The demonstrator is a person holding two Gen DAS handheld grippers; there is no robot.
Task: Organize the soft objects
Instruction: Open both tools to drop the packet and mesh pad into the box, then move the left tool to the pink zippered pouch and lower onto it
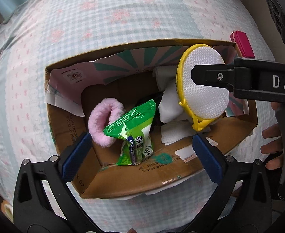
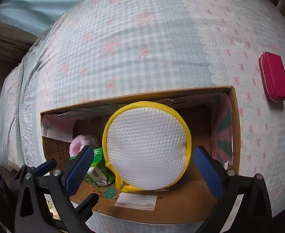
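An open cardboard box (image 1: 123, 182) (image 2: 235, 104) lies on a bed. In it are a pink fluffy ring (image 1: 101, 124) (image 2: 78, 143), a green wipes packet (image 1: 136, 136) (image 2: 99, 172) and white tissues (image 1: 169, 106). A round white mesh pouch with a yellow rim (image 1: 204, 85) (image 2: 148, 151) stands in the box's right part. My left gripper (image 1: 140, 155) is open over the box's near wall, empty. My right gripper (image 2: 142, 170) is open with its pads on either side of the pouch, apart from it; one of its fingers (image 1: 210, 75) crosses the pouch in the left wrist view.
The bed cover (image 1: 103, 19) (image 2: 142, 48) is pale blue check with pink prints. A dark pink zip case (image 1: 243, 44) (image 2: 274, 77) lies on the bed right of the box. A hand (image 1: 272, 136) shows at the right edge.
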